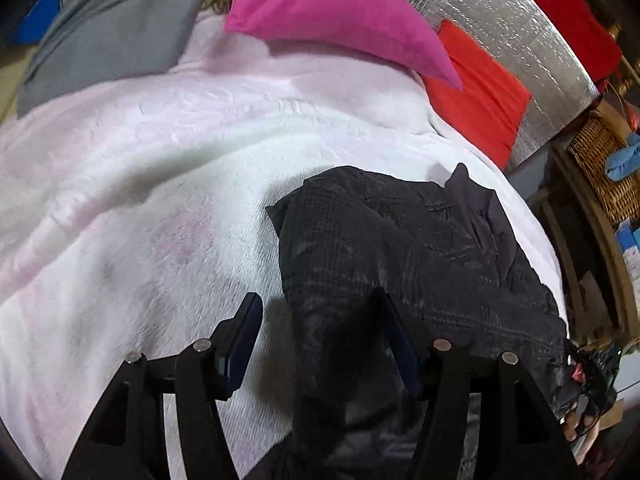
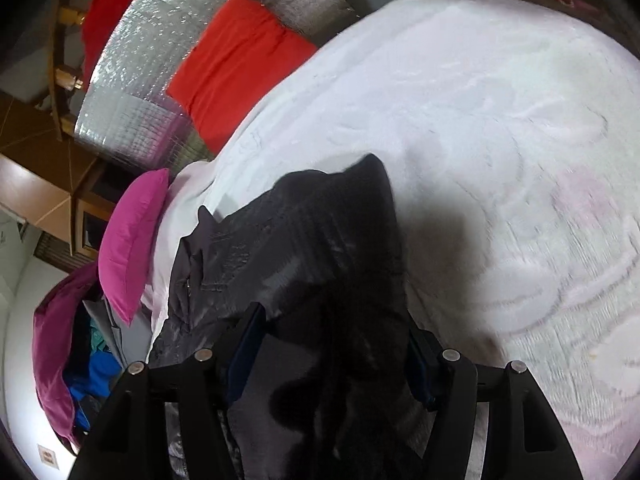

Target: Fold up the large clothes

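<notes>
You are at the laying-down stage of a fold, as I read it; the dark garment (image 1: 420, 248) lies bunched on the bed's white blanket (image 1: 160, 168), near the bed's edge, with the pink pillow (image 1: 340, 16) and the red cushion (image 1: 480, 96) beyond it toward the silver-padded headboard (image 1: 520, 20).

Your left tool (image 1: 320, 344) stands with its jaws parted; one finger (image 1: 244, 336) is over bare blanket, the other over the cloth, and a strip of the garment runs between them without either pad visibly pressing on it, so I take it as released or nearly so.

Your right tool (image 2: 332, 356) is likewise parted; dark fabric fills the gap between its fingers (image 2: 248, 344), yet the pads do not appear to clamp it.

Both tools point steeply downward over the near end of the garment, close above the cloth, the two views crossing it from opposite sides.

The next move, in my judgement, calls for drawing clear, finding two clean corners or a hem, and gripping single layers; the blur and dark folds make edges hard to pick, so choose carefully before closing.
</notes>
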Available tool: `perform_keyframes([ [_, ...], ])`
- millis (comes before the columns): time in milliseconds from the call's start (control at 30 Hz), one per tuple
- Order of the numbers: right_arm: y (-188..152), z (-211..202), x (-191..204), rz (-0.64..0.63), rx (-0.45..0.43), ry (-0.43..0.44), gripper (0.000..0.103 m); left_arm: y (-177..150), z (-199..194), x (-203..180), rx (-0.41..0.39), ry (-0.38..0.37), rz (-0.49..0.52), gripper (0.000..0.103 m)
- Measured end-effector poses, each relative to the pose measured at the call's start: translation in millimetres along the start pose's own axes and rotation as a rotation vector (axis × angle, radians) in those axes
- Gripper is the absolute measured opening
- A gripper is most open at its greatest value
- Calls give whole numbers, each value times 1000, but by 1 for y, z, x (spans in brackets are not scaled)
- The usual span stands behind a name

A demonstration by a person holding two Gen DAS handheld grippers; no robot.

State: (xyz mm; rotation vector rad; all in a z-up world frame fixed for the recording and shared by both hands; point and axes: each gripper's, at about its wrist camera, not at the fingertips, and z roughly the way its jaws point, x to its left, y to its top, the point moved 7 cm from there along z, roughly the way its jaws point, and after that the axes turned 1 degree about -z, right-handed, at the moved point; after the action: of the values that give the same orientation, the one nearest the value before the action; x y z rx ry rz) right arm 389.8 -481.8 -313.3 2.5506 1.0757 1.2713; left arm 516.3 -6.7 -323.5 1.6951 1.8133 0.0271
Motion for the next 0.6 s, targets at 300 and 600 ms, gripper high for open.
perform_keyframes([
  [300,0,0,15,-94,-59,-61,33,10,2,-19,-47,-22,28,25],
  [600,3,-29,32,-178,-148,-89,25,17,-17,-41,-115,38,119,20],
])
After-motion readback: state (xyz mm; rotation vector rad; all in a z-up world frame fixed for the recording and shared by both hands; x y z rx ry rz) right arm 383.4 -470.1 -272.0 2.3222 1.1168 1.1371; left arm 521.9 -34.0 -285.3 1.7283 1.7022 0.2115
